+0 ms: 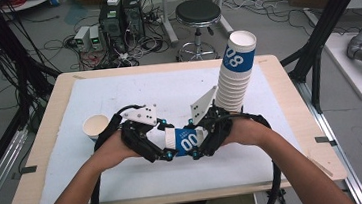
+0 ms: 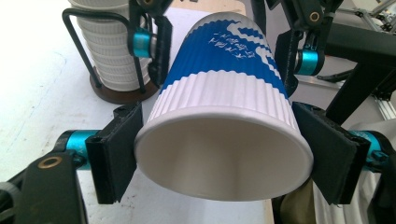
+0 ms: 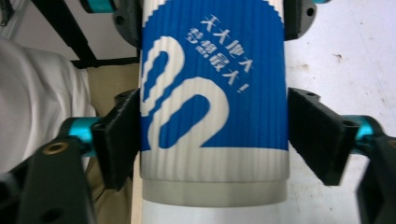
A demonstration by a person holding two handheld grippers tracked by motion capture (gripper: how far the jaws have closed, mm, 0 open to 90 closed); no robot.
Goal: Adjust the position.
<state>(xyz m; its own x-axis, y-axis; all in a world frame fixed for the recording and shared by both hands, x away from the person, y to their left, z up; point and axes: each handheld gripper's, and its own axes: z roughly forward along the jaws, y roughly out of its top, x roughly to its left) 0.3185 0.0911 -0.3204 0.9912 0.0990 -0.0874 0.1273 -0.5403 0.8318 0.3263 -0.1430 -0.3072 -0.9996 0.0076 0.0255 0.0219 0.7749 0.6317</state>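
Two tools, one cup, held over the surface

The left tool (image 1: 164, 133) and right tool (image 1: 196, 139) both clamped the sideways paper cup (image 1: 187, 140) above the surface (image 1: 118, 95); opposing pulls could crush its ribbed wall or slip it free.

Even, bright overhead light washes the white table (image 1: 118, 95) with soft, faint shadows, the high view looks slightly grainy, and both gripper views blur softly at close range.

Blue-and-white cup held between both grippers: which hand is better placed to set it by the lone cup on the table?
Probably left: the left gripper grips the cup at its rim end, nearer the lone cup.
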